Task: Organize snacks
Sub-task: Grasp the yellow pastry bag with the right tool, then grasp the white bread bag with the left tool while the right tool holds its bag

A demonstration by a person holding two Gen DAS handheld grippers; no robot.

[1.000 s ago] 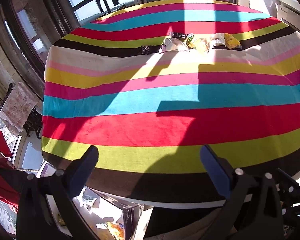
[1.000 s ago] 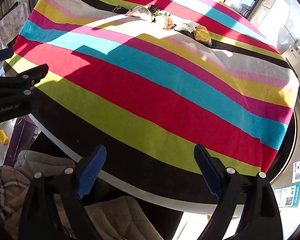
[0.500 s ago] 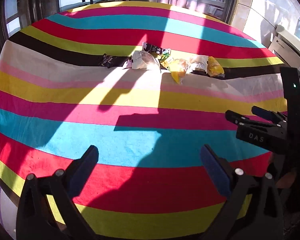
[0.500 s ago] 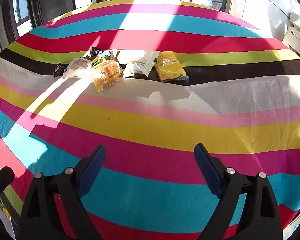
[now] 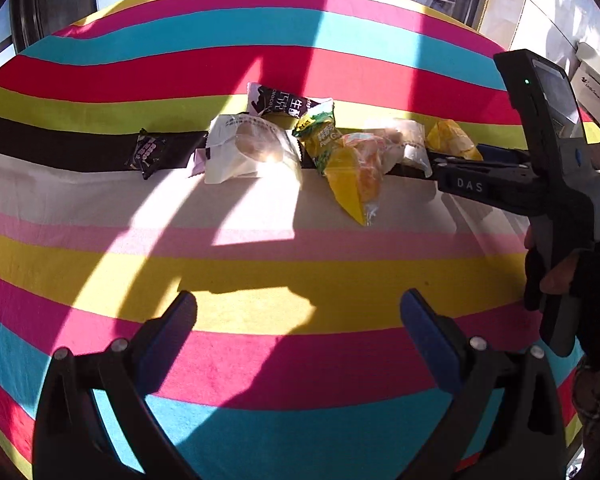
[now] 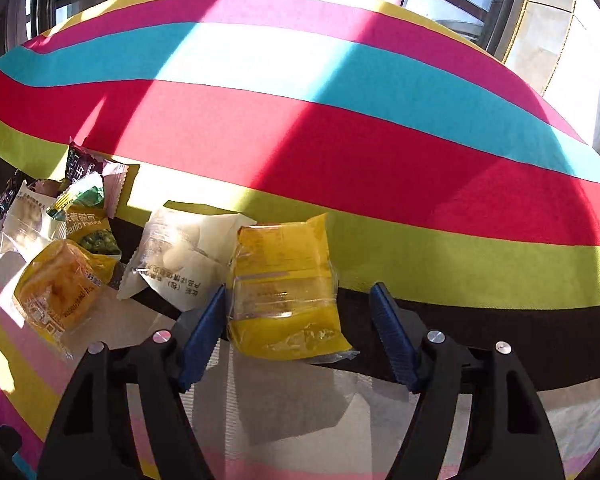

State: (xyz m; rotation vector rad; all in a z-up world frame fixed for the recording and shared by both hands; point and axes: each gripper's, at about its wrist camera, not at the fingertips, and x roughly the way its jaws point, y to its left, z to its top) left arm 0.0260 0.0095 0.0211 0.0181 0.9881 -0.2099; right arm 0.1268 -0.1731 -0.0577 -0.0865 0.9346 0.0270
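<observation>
Yellow snack packet (image 6: 286, 288) lying on the counter (image 6: 340, 168) between the closing blue pads of the right tool (image 6: 300, 330), left pad touching, right pad apart.

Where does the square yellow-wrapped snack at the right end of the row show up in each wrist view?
Left wrist: the yellow snack packet lies at the far right of the row, partly hidden behind the right gripper.
Right wrist: it fills the lower centre, between the closing jaws, against the left pad, clear of the right.
Shared landmark: the white packet just left of it.
</observation>
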